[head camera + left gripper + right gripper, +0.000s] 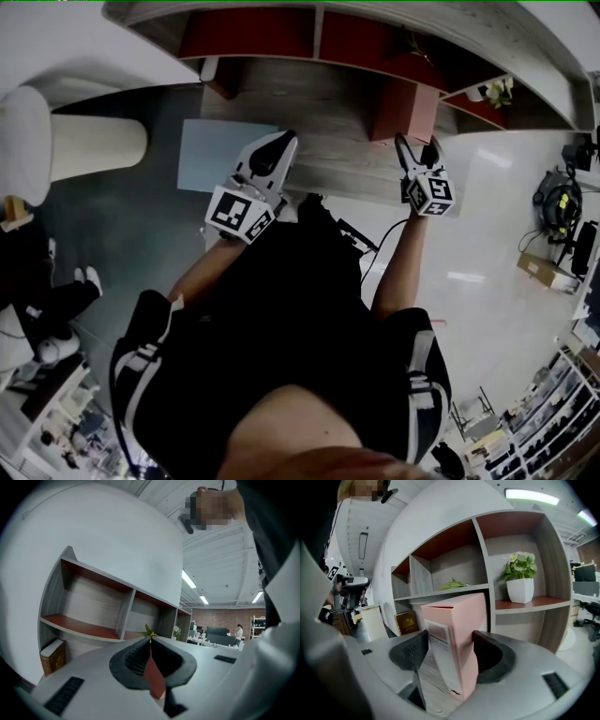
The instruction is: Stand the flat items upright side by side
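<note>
Pink box sat clamped between the right gripper's jaws, while the left gripper pinched a thin red sheet edge-on.

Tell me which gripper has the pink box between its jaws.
The right gripper: its jaws clamp the pink box, while the left gripper is shut on only a thin red sheet.

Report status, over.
Left gripper shut on thin red item. Right gripper shut on pink box, neither shelved yet. Shelf ahead holds potted plant, brown book.
</note>
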